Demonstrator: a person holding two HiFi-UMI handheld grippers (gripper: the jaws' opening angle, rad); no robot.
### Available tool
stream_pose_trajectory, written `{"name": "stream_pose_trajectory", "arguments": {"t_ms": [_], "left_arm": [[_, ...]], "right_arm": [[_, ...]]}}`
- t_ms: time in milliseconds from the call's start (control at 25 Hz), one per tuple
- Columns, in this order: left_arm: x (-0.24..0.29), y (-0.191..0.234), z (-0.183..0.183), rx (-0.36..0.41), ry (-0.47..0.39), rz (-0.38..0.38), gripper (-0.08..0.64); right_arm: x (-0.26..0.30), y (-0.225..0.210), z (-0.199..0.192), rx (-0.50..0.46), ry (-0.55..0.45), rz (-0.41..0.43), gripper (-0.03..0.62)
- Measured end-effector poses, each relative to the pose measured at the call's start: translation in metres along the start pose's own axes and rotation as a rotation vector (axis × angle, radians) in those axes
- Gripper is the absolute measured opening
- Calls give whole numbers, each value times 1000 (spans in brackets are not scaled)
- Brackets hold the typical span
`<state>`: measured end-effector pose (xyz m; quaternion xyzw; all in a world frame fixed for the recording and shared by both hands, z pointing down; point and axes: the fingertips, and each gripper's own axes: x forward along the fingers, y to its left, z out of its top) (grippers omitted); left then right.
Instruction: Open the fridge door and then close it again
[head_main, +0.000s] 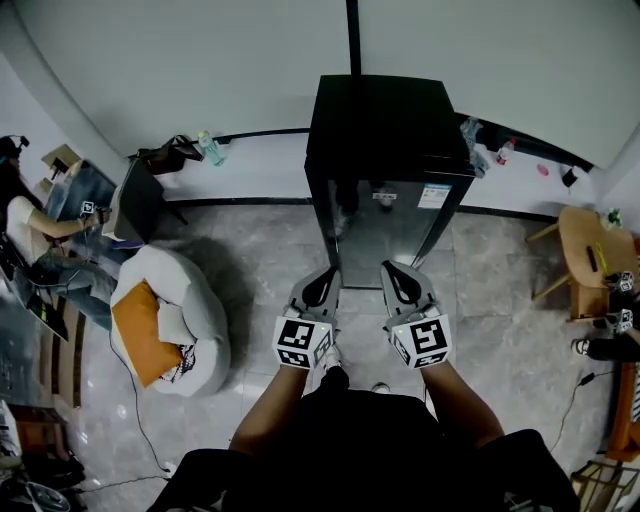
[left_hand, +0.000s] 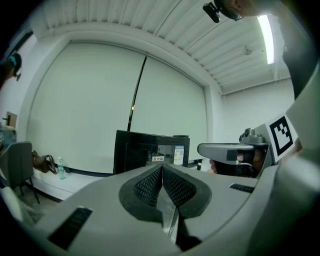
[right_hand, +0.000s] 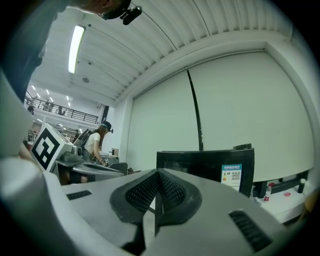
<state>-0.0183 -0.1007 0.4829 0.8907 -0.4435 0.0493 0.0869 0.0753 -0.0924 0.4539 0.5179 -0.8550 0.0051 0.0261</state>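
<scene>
We are guessing the fridge door (head_main: 385, 225) is heavy and stiff, best pulled by its edge; left gripper (head_main: 318, 283) and right gripper (head_main: 402, 280) fingers are clenched, empty

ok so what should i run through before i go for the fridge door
1. fridge door shut at the start: ok, it looks closed.
2. left gripper free: ok, fingers together with nothing between them.
3. right gripper free: ok, fingers together with nothing between them.
4. fingers opened for a grip: not ok, both grippers are shut.
5. contact with the door: not ok, both grippers are short of it.
6. where to take hold of the door: cannot tell from these views.
</scene>
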Motion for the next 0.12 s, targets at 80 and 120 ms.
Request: {"name": "stream_pose_trajectory", "arguments": {"t_ms": [80, 120], "left_arm": [[0, -7, -2, 9, 10, -11, 23], [1, -10, -2, 12, 14, -15, 23]], "right_arm": [[-4, -2, 0, 2, -1, -6, 9], [-6, -3, -1, 3, -2, -8, 9]]}}
